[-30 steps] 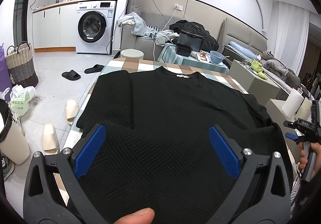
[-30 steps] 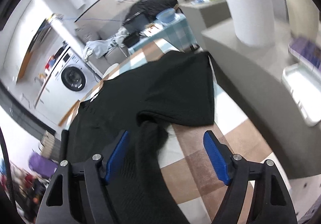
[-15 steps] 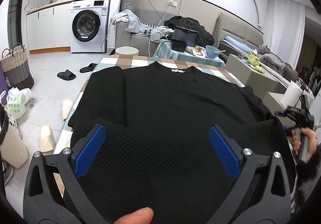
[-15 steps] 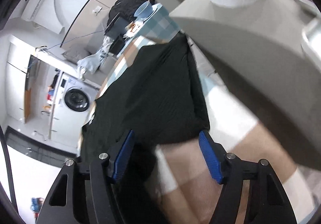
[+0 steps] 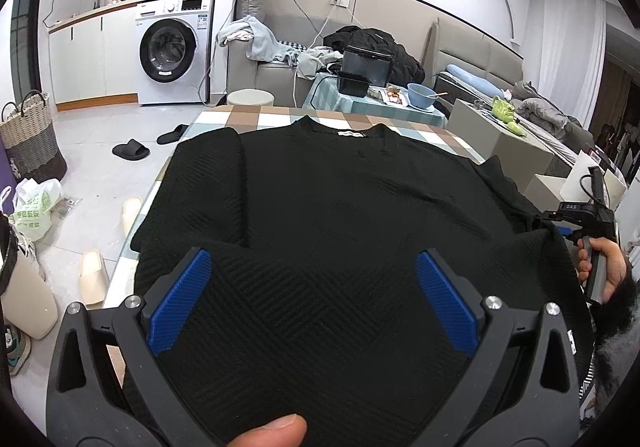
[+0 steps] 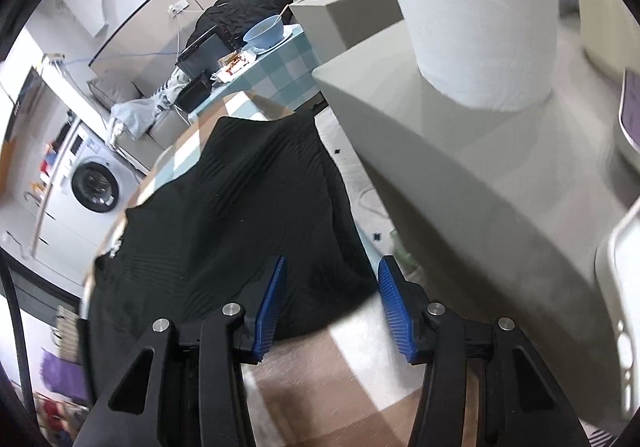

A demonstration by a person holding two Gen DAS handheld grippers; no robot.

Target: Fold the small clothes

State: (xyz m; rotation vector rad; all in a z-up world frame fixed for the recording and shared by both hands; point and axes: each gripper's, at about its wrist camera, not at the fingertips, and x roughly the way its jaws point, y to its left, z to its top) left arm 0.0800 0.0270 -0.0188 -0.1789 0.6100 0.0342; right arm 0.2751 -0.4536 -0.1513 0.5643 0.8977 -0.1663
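My left gripper [image 5: 312, 287] wide, nothing pinched, over one black sweater [image 5: 340, 207] spread flat on checked table [image 5: 248, 118]; my right gripper [image 6: 330, 299] closing around sleeve edge [image 6: 344, 271], pads not yet pressing; beyond, one washing machine [image 5: 170, 47], two black slippers [image 5: 132, 150]

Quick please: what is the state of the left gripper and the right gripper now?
Left gripper: open, above the black sweater, holding nothing.
Right gripper: jaws closing around the sweater's sleeve edge, not yet pressing it.

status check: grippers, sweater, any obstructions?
Left gripper open above black sweater. Right gripper closing around its sleeve edge, not pinched. Nothing in the way.
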